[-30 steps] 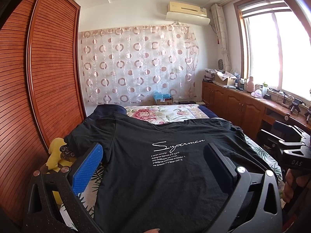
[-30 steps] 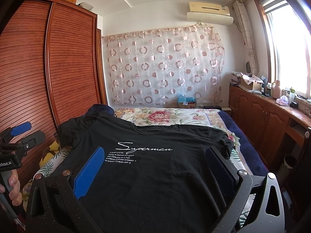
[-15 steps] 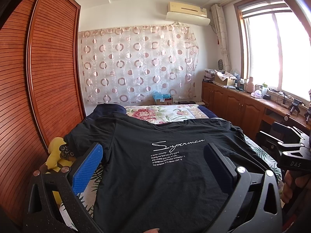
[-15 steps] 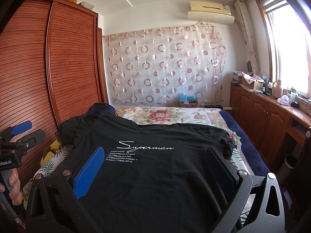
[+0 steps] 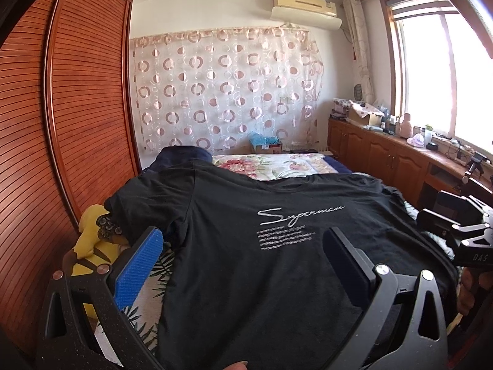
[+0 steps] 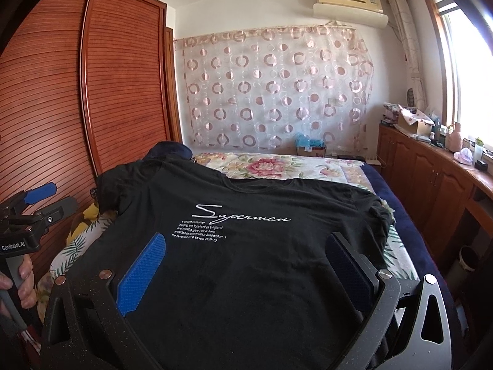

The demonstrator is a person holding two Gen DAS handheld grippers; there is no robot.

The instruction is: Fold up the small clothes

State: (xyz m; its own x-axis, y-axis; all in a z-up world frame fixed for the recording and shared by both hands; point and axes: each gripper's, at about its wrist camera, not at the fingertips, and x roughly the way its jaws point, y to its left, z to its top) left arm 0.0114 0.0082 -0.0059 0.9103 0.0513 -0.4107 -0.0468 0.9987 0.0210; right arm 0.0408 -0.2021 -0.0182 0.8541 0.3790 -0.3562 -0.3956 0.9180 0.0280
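A black T-shirt [image 5: 246, 262] with white "Superman" lettering lies spread flat on the bed, print side up, collar toward the far end; it also fills the right wrist view as the same T-shirt [image 6: 246, 262]. My left gripper [image 5: 243, 240] hovers open over the shirt's lower left part, blue pads wide apart and holding nothing. Over the lower right part my right gripper [image 6: 246, 246] stands open too, empty. Each gripper shows in the other's view: the right gripper [image 5: 462, 231] at the right edge, the left gripper [image 6: 34, 203] at the left edge, a hand on each handle.
The bed [image 6: 271, 166] has a floral cover. A yellow plush toy [image 5: 89, 246] sits by the shirt's left sleeve. A slatted wooden wardrobe [image 5: 77, 108] runs along the left. Wooden cabinets [image 6: 431, 169] with clutter line the right wall under the window.
Both cameras have shifted only slightly; the shirt and both open grippers stay as they were.
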